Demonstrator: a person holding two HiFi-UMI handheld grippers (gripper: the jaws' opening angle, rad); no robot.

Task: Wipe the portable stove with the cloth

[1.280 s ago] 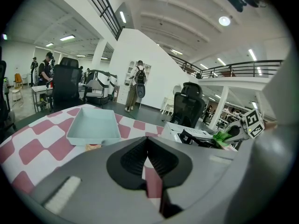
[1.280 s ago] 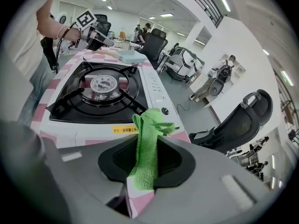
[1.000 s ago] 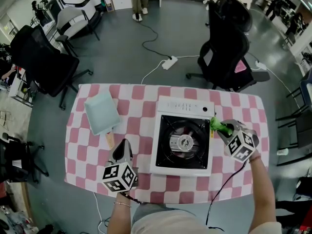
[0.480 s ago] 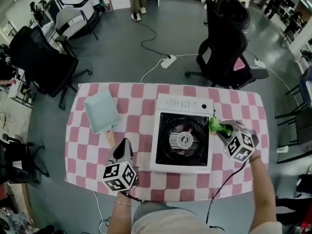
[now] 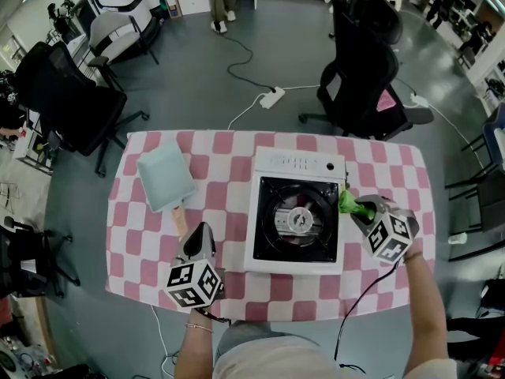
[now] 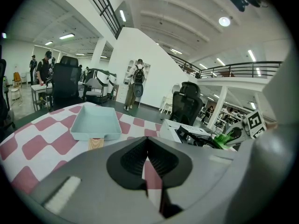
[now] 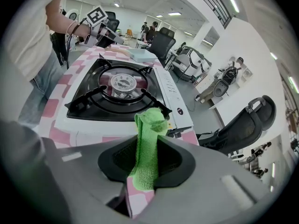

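Little has shifted in the last second. The pale teal shallow tray (image 5: 164,178) lies at the far left of the pink-and-white checked tablecloth (image 5: 229,152). Your right gripper (image 7: 147,171) still pinches the bright green terry cloth (image 7: 148,141), which touches the right edge of the white square portable stove (image 5: 272,166). Your left gripper (image 6: 148,164) has its jaws together, near the tray. Black office chairs (image 5: 359,77) stand on the grey floor (image 5: 197,85).

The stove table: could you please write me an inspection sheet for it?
Surface: pink-and-white checkered tablecloth.
Job's things: portable stove centre-right; green cloth at its right edge.
Clutter: pale tray at left, tan handle beside it.
Grippers: left gripper shut, empty; right gripper shut on green cloth.
Cables: black cable hanging from right gripper; power strip on floor.
Surroundings: office chairs; person standing far off.
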